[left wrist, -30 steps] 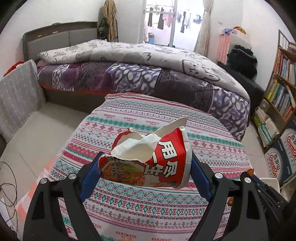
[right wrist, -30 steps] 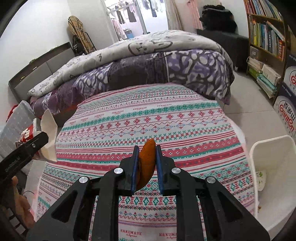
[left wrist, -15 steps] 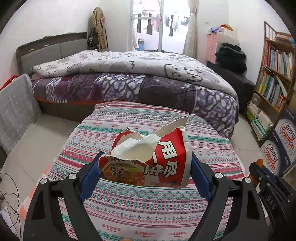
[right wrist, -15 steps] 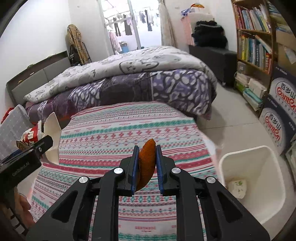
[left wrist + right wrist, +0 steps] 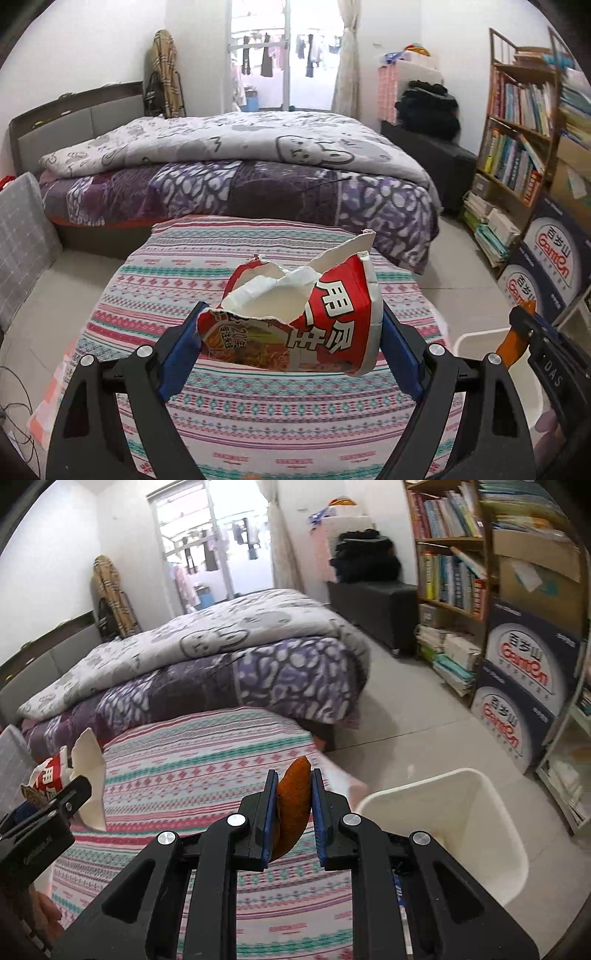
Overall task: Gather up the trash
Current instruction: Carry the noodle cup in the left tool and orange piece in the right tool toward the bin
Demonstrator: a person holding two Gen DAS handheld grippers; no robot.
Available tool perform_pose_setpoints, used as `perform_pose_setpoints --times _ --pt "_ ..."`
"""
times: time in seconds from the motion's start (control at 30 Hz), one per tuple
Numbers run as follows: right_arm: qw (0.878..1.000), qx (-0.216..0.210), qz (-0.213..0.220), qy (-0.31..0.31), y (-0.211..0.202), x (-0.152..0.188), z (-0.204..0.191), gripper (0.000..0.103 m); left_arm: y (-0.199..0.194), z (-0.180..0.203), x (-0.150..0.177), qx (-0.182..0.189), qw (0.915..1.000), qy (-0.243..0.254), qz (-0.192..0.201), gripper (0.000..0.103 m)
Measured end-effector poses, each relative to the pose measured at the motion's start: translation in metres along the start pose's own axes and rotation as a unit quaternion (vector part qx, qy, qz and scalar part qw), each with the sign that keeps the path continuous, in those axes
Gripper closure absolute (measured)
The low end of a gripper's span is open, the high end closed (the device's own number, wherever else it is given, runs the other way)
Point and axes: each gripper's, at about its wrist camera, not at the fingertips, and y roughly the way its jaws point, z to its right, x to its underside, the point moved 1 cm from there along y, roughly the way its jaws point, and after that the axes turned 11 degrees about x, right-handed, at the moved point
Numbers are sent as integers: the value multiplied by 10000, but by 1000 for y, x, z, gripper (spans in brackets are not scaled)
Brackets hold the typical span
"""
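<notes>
Left gripper (image 5: 290, 349) pinches a torn red noodle cup (image 5: 295, 321) between its blue pads, held above the striped cloth (image 5: 258, 417). Right gripper (image 5: 294, 814) is clamped on an orange peel (image 5: 293, 805), white bin (image 5: 454, 834) just right of its fingers, cloth to the left.

A bed (image 5: 236, 177) is seen covered by a grey cartoon-print duvet (image 5: 229, 144) over a purple patterned blanket (image 5: 258, 679). Just before its foot, a table is draped in a striped red-and-teal tablecloth (image 5: 184, 266). A bookshelf (image 5: 454, 554) packed with books is set against the right wall, with printed cardboard boxes (image 5: 524, 686) stacked beside it. Laundry (image 5: 273, 55) is hung beyond the balcony door.
</notes>
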Motion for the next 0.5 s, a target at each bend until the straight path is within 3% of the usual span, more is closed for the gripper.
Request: perform_pose_setpoints --times 0.5 --pt "9920 831 -361 874 11 -2 95 83 9 91 13 594 9967 539 -146 18"
